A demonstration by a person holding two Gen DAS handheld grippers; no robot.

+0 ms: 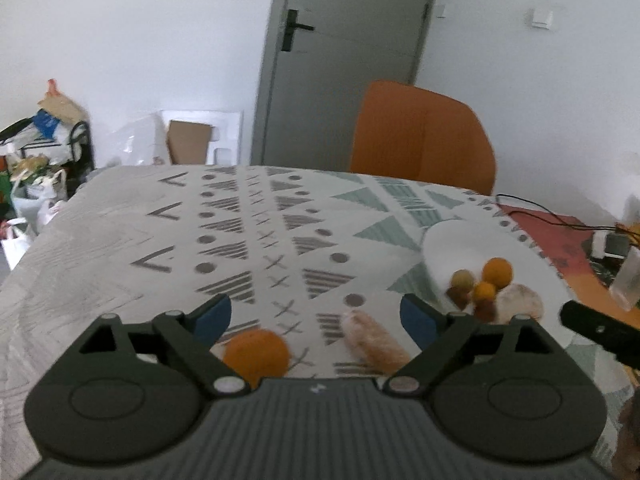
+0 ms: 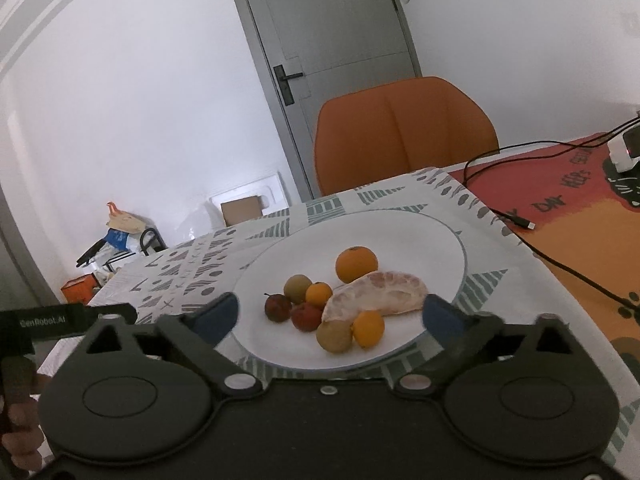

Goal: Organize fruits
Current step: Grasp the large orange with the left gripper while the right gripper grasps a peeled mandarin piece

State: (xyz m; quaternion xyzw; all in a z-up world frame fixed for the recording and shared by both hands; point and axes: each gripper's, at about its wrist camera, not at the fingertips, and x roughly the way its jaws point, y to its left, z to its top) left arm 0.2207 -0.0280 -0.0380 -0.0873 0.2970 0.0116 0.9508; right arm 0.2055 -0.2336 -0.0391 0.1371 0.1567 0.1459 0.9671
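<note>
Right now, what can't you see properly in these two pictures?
- Left wrist view: the orange on the tablecloth is partly hidden by the left gripper, and blurred.
- Left wrist view: the pale fruit piece beside it is too blurred to name.
- Left wrist view: the right gripper is cut off by the edge.
- Right wrist view: the plate has its near rim hidden behind the right gripper.

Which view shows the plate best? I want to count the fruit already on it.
The right wrist view: the plate is sharp, almost whole, with seven small fruits and a pomelo segment countable. The left wrist view shows the plate blurred at its right side, fruits clumped, partly behind the left gripper.
</note>
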